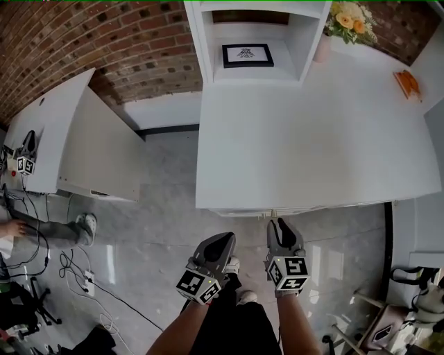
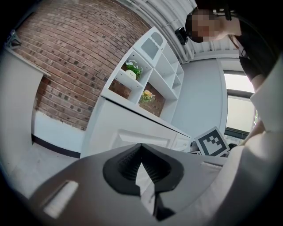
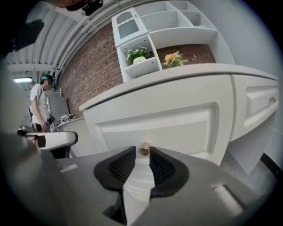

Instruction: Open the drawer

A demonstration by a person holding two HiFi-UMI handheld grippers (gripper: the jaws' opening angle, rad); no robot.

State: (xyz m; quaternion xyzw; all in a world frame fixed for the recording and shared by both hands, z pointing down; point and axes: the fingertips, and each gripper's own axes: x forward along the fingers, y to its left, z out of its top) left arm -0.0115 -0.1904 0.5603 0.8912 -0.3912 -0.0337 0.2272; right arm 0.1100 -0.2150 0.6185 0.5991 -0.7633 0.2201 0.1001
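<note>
**A:** What sort of room is it?

**B:** There is a red brick wall (image 1: 104,35) at the back and a glossy grey floor (image 1: 166,229). A broad white desk (image 1: 312,139) runs up to the wall. A white shelf unit (image 1: 295,41) stands at its far end with a framed picture (image 1: 248,55) inside and flowers (image 1: 350,17) just beside it. A second desk (image 1: 76,139) stands apart on the left, with cables (image 1: 83,277) lying on the floor near it.

**A:** And the drawer?

**B:** The drawer (image 3: 159,123) sits under the desk's near edge, shut flush. Its front is panelled, with a small brass knob (image 3: 144,149) in the middle.

**A:** The grippers?

**B:** The right gripper (image 3: 142,154) has its fingers apart, with the knob between their tips and not pinched. The left gripper (image 2: 141,146) hangs beside it, short of the desk. Its fingers are together at the tips, with nothing between them.
</note>
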